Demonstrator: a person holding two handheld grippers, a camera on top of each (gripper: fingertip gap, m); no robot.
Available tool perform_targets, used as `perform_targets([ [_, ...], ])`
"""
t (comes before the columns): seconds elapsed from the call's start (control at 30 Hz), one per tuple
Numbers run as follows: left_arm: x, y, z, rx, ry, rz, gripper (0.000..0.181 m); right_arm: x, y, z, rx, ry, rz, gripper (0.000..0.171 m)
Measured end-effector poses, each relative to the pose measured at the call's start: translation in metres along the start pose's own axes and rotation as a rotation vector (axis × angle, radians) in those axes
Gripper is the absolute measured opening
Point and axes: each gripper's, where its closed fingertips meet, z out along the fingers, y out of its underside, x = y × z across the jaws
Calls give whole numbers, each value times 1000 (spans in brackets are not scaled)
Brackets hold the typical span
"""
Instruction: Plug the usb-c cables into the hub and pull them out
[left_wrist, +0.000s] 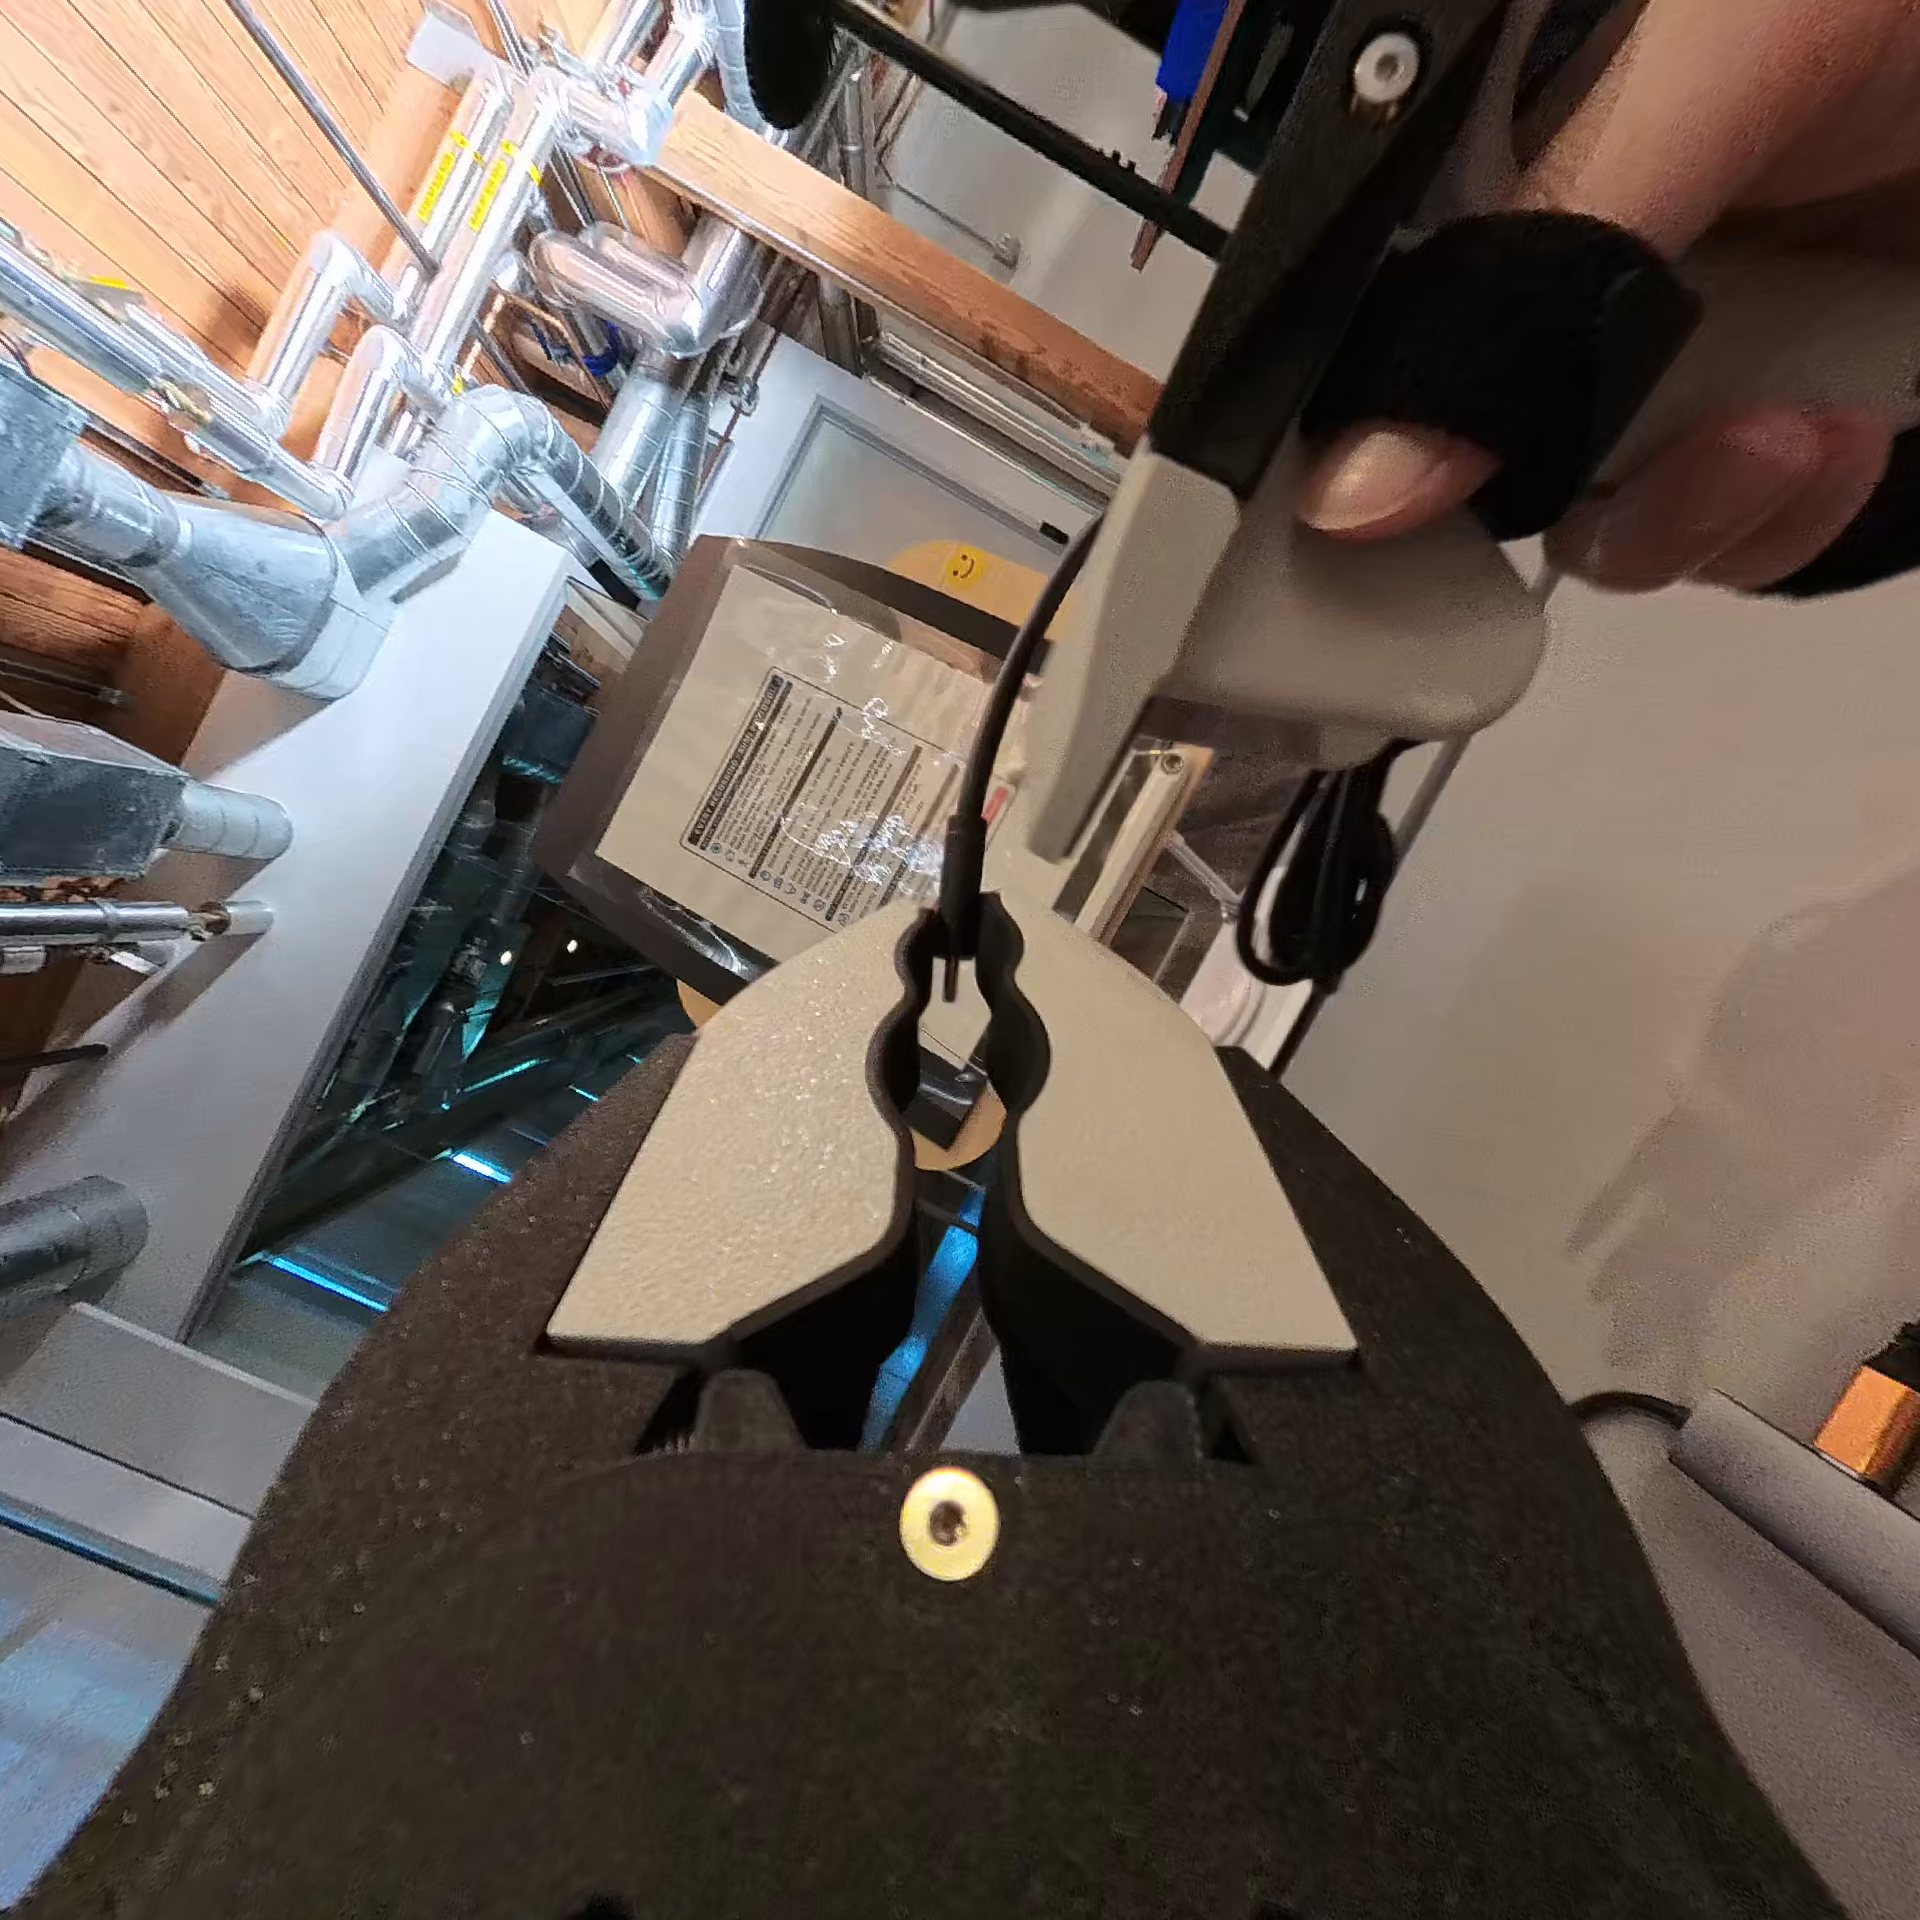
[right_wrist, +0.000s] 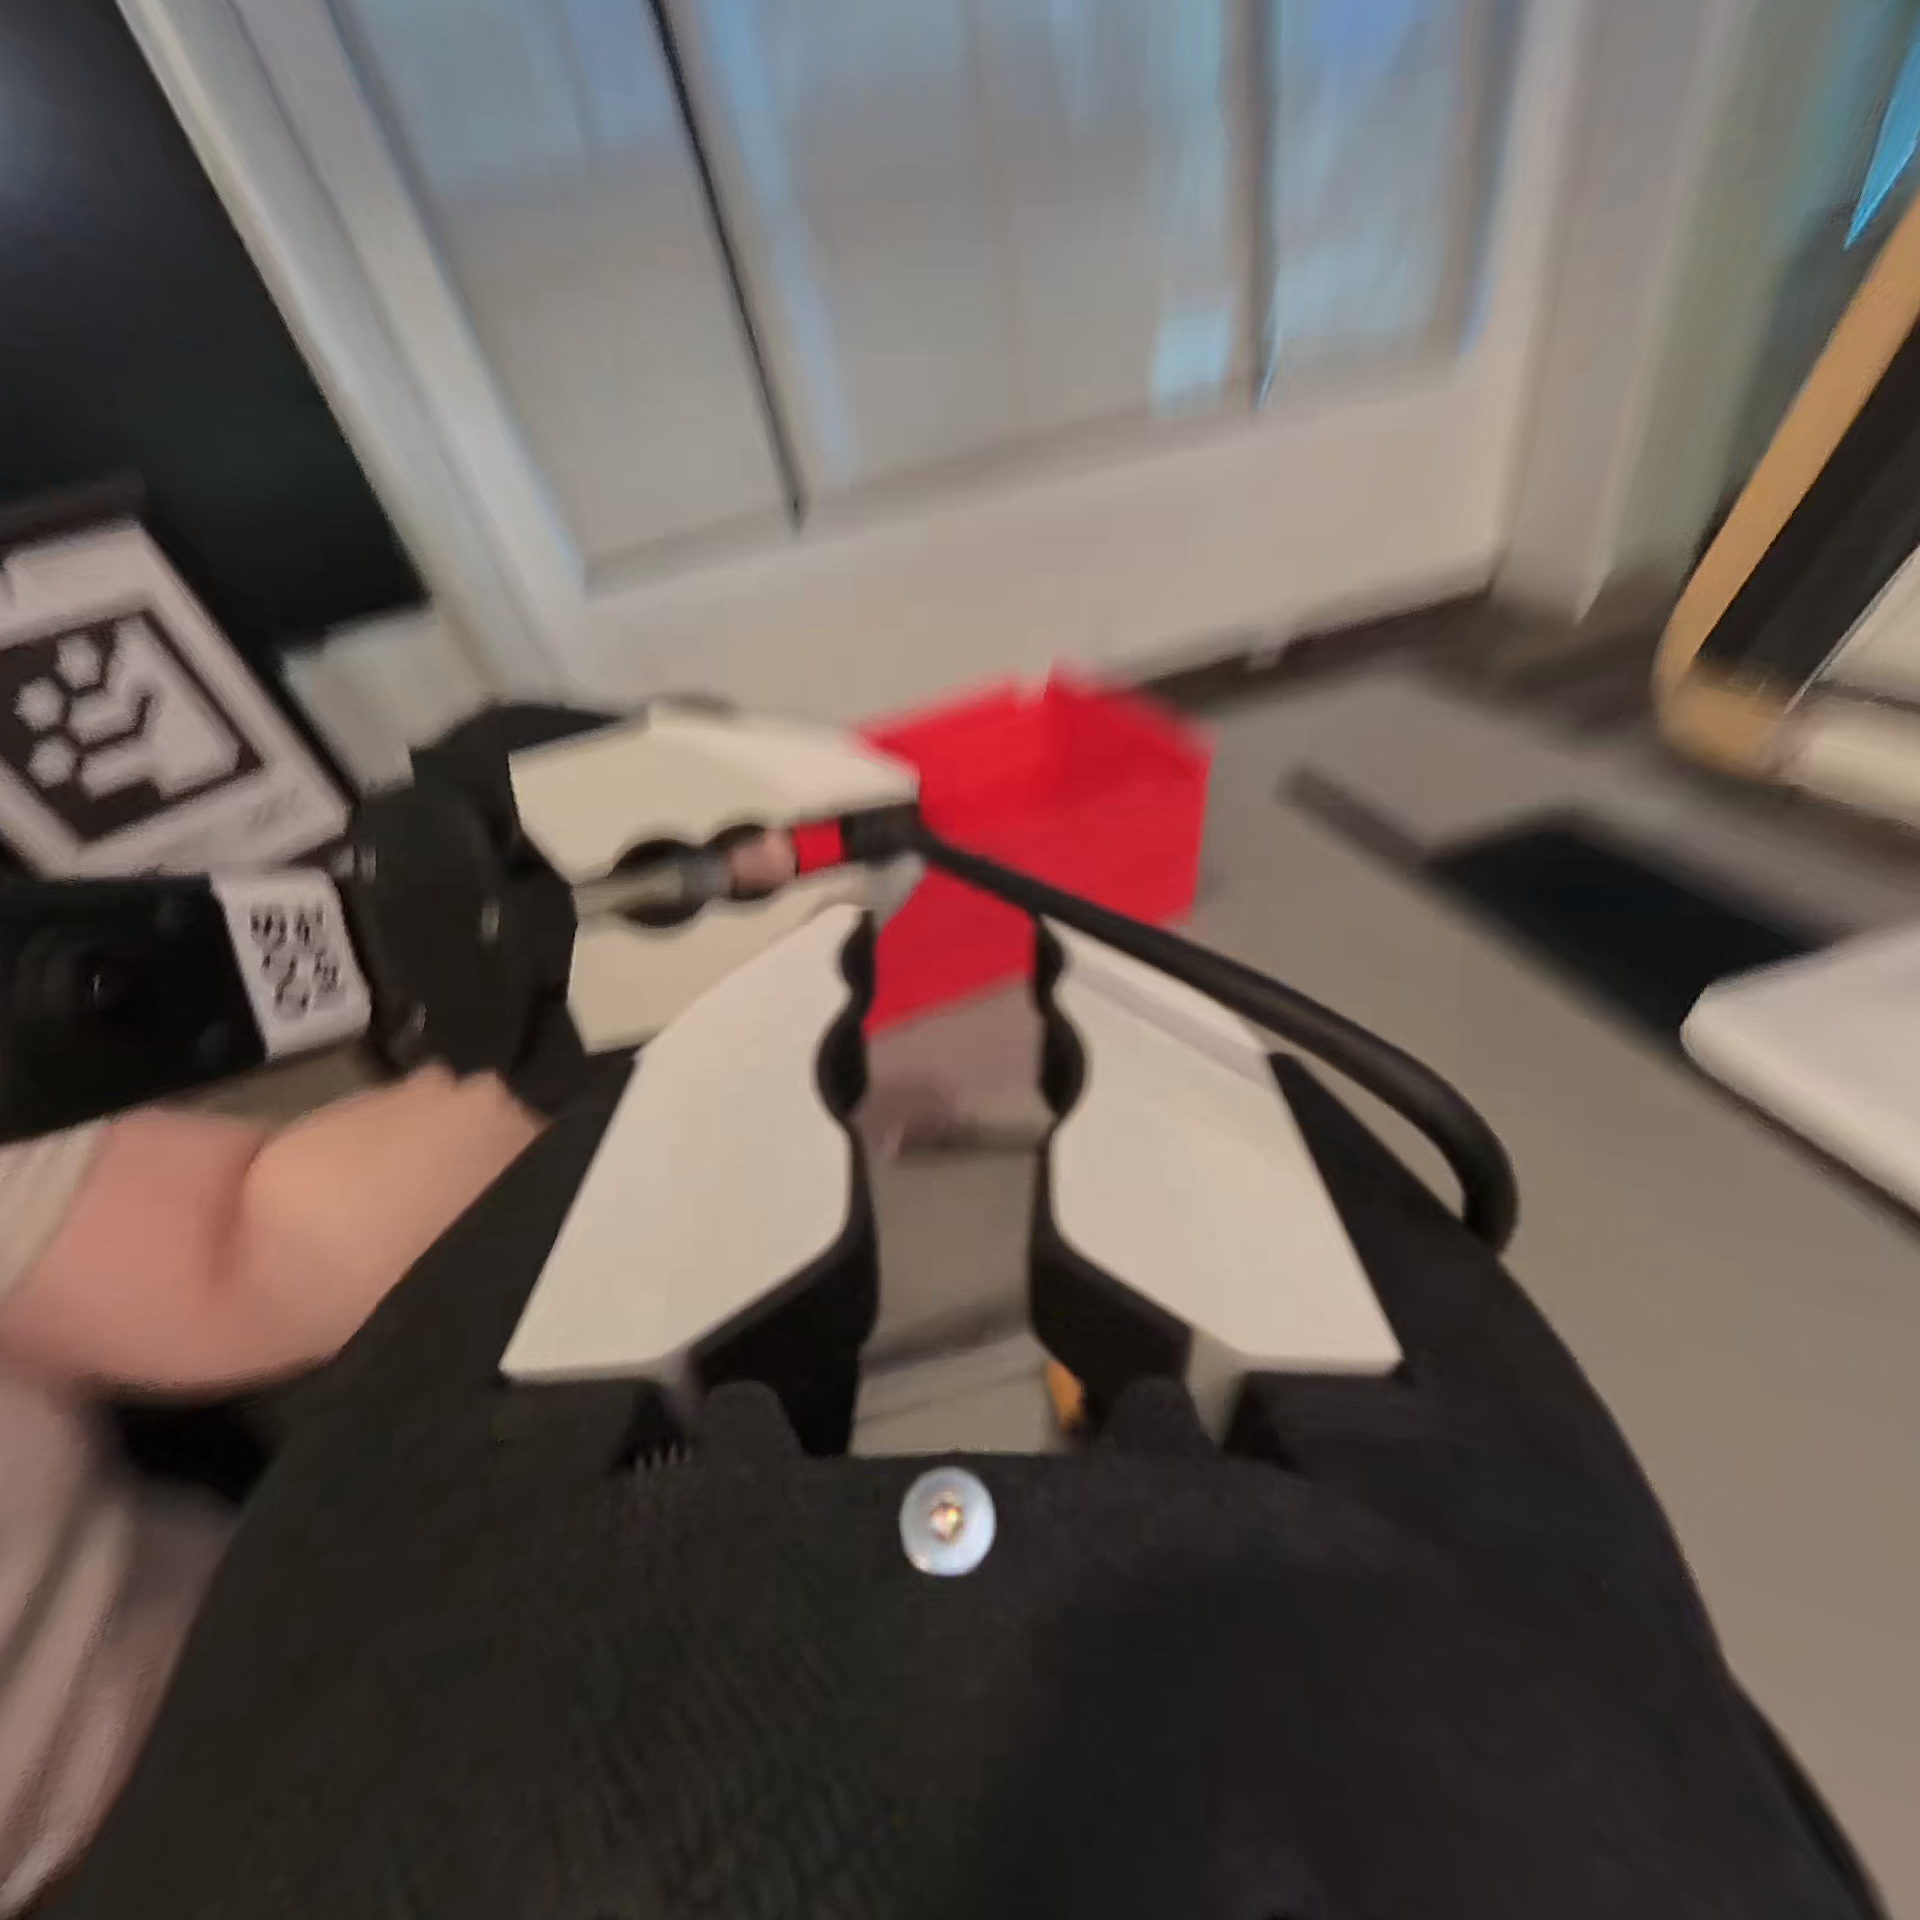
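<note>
In the left wrist view my left gripper (left_wrist: 956, 930) points upward and is shut on the plug end of a thin black usb-c cable (left_wrist: 997, 717), which curves up from the tips. One grey finger (left_wrist: 1122, 644) of the right gripper, held in a hand, hangs just above and to the right. In the blurred right wrist view my right gripper (right_wrist: 951, 935) is open and empty. The left gripper (right_wrist: 883, 831) reaches in from the left just beyond its tips, and the cable (right_wrist: 1247, 987) loops over the right finger. No hub is in view.
Silver ceiling pipes (left_wrist: 364, 436), a plastic-wrapped box (left_wrist: 810, 769) and a hanging coil of black cable (left_wrist: 1320, 883) fill the left view. In the right view are a red bin (right_wrist: 1081, 831), a window behind it, a white tabletop edge (right_wrist: 1818, 1049) and a black-and-white marker board (right_wrist: 114, 727). Left and right tips are no more than a few centimetres apart.
</note>
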Motion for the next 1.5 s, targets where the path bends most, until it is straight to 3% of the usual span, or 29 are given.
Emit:
perform_targets([
  [0.13, -2, -9, -5, 62, -1, -2, 7, -15, -14, -2, 102, -68, -71, 30],
  [0.2, 0, -14, -8, 95, 21, -4, 7, -24, -14, -6, 92, -141, -63, 17],
  [0.3, 6, -21, -11, 138, 66, -8, 7, -28, -9, -10, 42, -196, -25, 14],
  [0.77, 15, -21, -12, 173, 150, -68, 7, -26, 1, -7, -20, -195, -67, 13],
  [0.9, 5, -21, -17, 219, 224, -313, 8, -22, -10, -9, 29, -86, -225, 13],
  [1.03, -21, -26, -26, 331, 400, -847, 19, -20, -28, -23, 99, 44, -486, 13],
  [1.13, -27, -30, -23, 367, 656, -1354, 33, -32, -32, -29, 158, 80, -727, 13],
  [1.2, -17, -36, -24, 376, 863, -1533, 36, -38, -33, -28, 180, 99, -811, 13],
  [1.37, -26, -52, -34, 576, 1069, -1762, 24, -40, -27, -24, 184, 187, -1018, 13],
  [1.5, -17, -50, -32, 509, 1057, -1710, 23, -37, -24, -23, 176, 236, -1104, 13],
])
